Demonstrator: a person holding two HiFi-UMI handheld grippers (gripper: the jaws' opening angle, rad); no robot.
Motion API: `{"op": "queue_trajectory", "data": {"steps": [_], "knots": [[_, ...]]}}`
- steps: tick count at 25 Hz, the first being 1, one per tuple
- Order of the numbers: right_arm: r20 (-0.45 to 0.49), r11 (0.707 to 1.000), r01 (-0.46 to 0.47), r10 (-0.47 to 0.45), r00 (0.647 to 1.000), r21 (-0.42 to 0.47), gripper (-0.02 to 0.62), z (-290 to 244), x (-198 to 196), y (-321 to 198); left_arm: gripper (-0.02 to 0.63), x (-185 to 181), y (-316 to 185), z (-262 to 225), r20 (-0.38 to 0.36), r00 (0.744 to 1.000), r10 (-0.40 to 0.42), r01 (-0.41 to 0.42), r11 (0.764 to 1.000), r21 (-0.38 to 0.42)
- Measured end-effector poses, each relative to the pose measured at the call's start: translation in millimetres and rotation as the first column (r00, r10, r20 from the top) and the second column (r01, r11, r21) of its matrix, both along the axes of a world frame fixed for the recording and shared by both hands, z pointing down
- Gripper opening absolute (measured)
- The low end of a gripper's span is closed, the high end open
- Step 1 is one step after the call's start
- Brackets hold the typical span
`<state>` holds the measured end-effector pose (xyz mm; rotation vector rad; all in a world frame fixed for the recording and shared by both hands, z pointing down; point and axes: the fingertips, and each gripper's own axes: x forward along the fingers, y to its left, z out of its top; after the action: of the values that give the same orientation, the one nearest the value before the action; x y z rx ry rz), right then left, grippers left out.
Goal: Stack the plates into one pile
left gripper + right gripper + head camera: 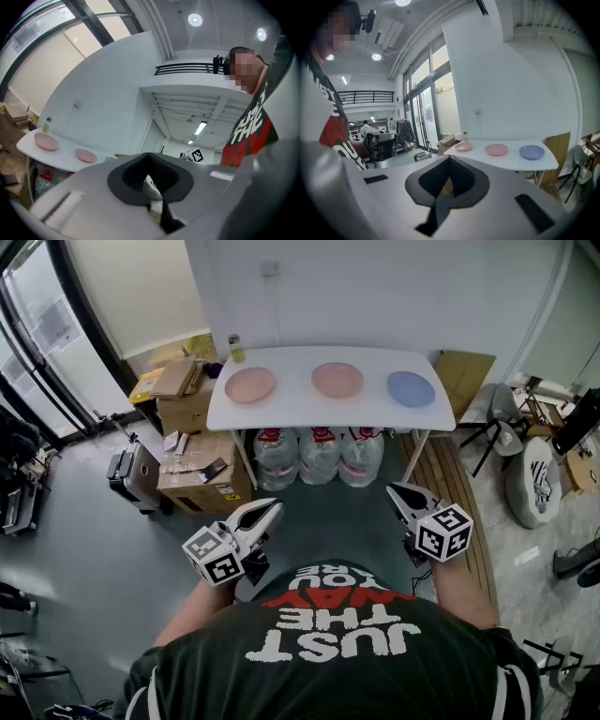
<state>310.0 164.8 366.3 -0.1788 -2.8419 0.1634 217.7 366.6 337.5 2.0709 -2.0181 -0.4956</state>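
Note:
Three plates lie in a row on a white table (pixel 309 409): a pink plate (pixel 249 384) at the left, a second pink plate (pixel 337 379) in the middle, a blue plate (pixel 411 388) at the right. The right gripper view shows them too, as pink plate (pixel 463 146), pink plate (pixel 496 149) and blue plate (pixel 531 152). My left gripper (pixel 273 509) and right gripper (pixel 395 491) hang well short of the table, near the person's chest. Both are shut with nothing in them. The left gripper view shows two pink plates (pixel 46 141) (pixel 86 155) far off.
A small bottle (pixel 235 348) stands at the table's back left corner. Water-bottle packs (pixel 319 454) sit under the table. Cardboard boxes (pixel 192 442) and a dark case (pixel 131 474) stand at the left, chairs and a wooden board (pixel 464 381) at the right.

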Motion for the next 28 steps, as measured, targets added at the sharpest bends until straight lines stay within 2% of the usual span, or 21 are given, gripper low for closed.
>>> {"op": "queue_trajectory", "data": {"steps": [18, 28], "knots": [[-0.002, 1.000, -0.018, 0.018, 1.000, 0.011, 0.003, 0, 2, -21, 0.006, 5, -20, 1, 0.004, 1.000, 0.005, -0.005, 1.000, -0.005], [-0.009, 0.999, 0.034, -0.034, 0.999, 0.000, 0.005, 7, 17, -70, 0.006, 21, -84, 1, 0.005, 1.000, -0.013, 0.013, 1.000, -0.009]]}}
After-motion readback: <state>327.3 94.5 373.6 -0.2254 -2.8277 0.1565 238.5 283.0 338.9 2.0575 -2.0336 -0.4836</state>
